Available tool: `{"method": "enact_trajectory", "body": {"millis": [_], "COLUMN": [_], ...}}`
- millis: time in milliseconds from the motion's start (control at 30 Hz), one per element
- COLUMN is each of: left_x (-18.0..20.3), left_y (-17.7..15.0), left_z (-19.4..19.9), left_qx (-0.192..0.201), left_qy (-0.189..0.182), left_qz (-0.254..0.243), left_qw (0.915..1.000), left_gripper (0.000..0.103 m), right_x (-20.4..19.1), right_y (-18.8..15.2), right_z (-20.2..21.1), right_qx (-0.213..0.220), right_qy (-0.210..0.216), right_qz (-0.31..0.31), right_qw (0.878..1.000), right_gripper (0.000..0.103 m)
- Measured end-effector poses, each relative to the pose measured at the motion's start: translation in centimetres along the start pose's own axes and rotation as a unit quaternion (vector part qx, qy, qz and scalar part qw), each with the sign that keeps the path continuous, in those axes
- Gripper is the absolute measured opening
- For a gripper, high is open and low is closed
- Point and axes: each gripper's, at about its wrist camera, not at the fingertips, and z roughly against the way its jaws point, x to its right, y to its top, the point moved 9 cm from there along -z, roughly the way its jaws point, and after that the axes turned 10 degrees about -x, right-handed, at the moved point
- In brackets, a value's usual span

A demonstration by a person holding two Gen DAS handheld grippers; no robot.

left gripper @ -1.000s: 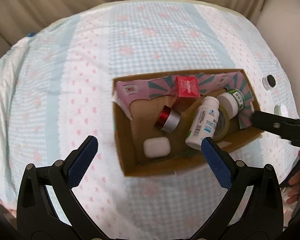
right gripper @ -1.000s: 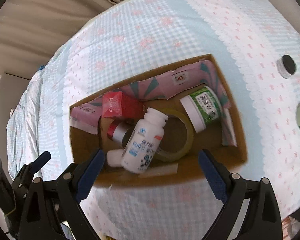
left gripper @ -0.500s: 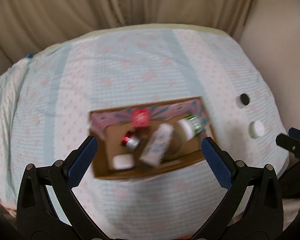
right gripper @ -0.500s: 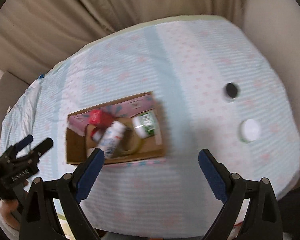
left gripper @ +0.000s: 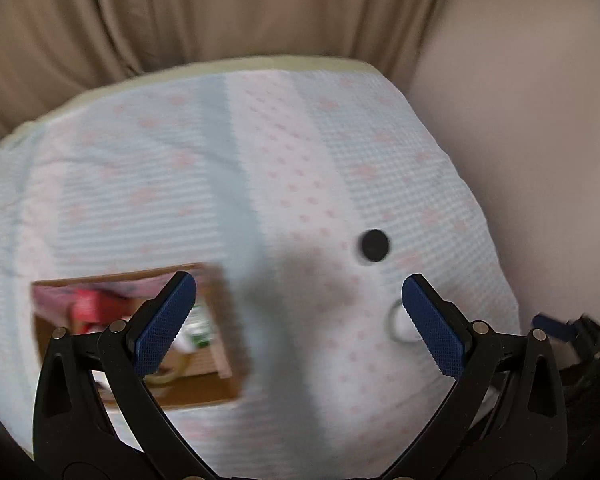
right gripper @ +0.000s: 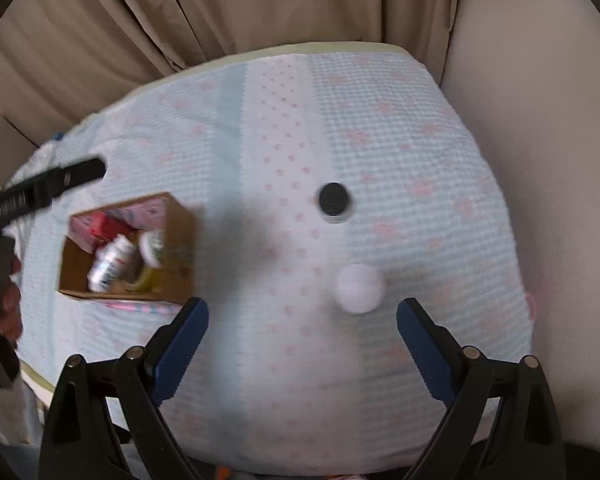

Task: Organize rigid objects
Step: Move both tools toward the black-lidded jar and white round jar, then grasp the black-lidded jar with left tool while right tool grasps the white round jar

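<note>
Two round jars, a black-lidded jar (right gripper: 334, 202) and a white-lidded jar (right gripper: 359, 288), sit apart on the checked cloth (right gripper: 400, 152), beyond the empty, spread right gripper (right gripper: 302, 334). The left gripper (left gripper: 300, 320) also gapes empty. The brown cardboard box (right gripper: 180, 240) holds bottles with blurred, unreadable labels.
</note>
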Motion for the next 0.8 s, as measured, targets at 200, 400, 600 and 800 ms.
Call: {"method": "enact_trajectory", "body": {"millis": [200,400,600,800], "left_x": [6.2,9.7,10.7,10.8], "left_y": [2.0,2.5,1.8,2.1], "left_z": [-6.6,-14.5,-21.8,-27.1], "left_qx": [-0.055,-0.107,-0.164,-0.197], "left_qy": [0.025,0.038,0.053,0.05], "left_qz": [-0.067,-0.153,-0.2,-0.213], "left_qw": [0.9959,0.9818,0.9646,0.9555], "left_gripper": [0.103,0.103,0.102,0.092], "right_x": [4.1,4.8,5.4,5.0], "right_y": [0.0,-0.2,-0.9,-1.2], "right_z": [-3.8,-8.6,-14.2,-19.9], "right_qx": [-0.047,-0.058,-0.095,-0.138], "right_qy": [0.011,0.01,-0.008,-0.031], "right_qz": [-0.017,-0.009,-0.041,-0.051], "right_qw": [0.999,0.998,0.995,0.989], "right_gripper": [0.094,0.094,0.094,0.094]}}
